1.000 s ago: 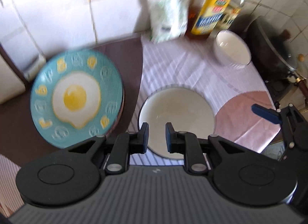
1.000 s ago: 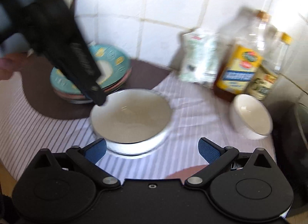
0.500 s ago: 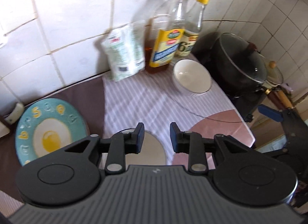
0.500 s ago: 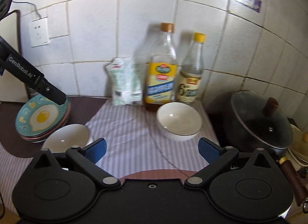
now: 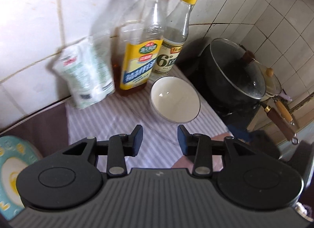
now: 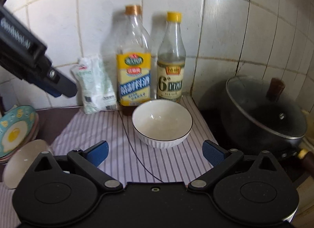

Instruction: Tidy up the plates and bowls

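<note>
A small white bowl (image 5: pixel 175 100) with a thin dark rim stands on the striped cloth in front of two bottles; it also shows in the right wrist view (image 6: pixel 162 123). My left gripper (image 5: pixel 160 139) is open and empty, just short of the bowl. My right gripper (image 6: pixel 155 152) is wide open and empty, also just short of it. A larger white bowl (image 6: pixel 25 161) sits at the left, partly hidden. A teal fried-egg plate (image 6: pixel 14 129) tops a stack at far left, and shows in the left wrist view (image 5: pixel 11 171).
An oil bottle (image 6: pixel 134 67), a vinegar bottle (image 6: pixel 171 65) and a white pouch (image 6: pixel 96 88) stand against the tiled wall. A black lidded pot (image 6: pixel 263 118) sits on the stove at right. The left gripper's arm (image 6: pixel 29 65) crosses the right wrist view.
Both grippers have moved right, from the large bowl toward the small bowl. The left jaws have opened wider. The large bowl now lies left of the plate stack's side.
</note>
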### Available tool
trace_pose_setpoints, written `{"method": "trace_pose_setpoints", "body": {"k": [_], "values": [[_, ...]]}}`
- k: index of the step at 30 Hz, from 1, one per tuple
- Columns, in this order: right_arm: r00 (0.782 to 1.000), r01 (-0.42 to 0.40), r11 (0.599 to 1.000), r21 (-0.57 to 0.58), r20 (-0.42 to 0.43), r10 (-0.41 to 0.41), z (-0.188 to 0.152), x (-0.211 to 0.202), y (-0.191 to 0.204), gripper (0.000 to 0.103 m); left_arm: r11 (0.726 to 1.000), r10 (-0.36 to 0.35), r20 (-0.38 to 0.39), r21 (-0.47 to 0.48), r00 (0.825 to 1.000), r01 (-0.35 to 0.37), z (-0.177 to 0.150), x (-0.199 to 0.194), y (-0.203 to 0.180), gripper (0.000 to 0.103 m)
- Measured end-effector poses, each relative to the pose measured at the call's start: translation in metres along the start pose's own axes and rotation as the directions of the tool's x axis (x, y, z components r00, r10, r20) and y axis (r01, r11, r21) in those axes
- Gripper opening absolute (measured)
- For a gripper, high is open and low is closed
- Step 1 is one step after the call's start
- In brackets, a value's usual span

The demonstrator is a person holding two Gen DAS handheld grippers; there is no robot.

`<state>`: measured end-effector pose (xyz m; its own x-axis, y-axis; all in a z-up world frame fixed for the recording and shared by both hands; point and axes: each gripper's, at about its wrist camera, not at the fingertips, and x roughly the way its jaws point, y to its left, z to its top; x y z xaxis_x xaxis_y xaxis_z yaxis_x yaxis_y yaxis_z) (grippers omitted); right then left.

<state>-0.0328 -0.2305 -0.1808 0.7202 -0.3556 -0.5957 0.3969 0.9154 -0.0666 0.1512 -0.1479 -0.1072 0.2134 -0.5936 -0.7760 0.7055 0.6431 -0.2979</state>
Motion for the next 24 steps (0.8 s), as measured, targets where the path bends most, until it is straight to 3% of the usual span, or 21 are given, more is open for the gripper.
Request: {"method": "trace_pose_setpoints", "body": {"k": [13, 19, 21, 24], "values": [[0.999, -0.032, 0.998, 0.057, -0.025, 0.034, -0.007, 0.087, -0.014, 0.103, 0.996, -0.039, -0.108, -0.078, 0.993, 0.030, 0.028, 0.113, 0.003, 0.041], [0.998, -0.048, 0.998, 0.035, -0.032, 0.049, -0.006, 0.110, -0.015, 0.103, 0.996, 0.068, -0.112, -0.049, 0.991, -0.074, 0.031, 0.147, -0.002, 0.043], [0.998, -0.054, 0.998, 0.016, -0.030, 0.054, -0.005, 0.116, -0.013, 0.103, 0.994, 0.077, -0.115, -0.063, 0.990, -0.085, 0.029, 0.153, 0.001, 0.039], [0.999, -0.044, 0.999, 0.009, -0.028, 0.044, -0.005, 0.124, -0.009, 0.103, 0.991, 0.117, -0.112, -0.056, 0.987, -0.124, 0.024, 0.156, 0.001, 0.018]]}}
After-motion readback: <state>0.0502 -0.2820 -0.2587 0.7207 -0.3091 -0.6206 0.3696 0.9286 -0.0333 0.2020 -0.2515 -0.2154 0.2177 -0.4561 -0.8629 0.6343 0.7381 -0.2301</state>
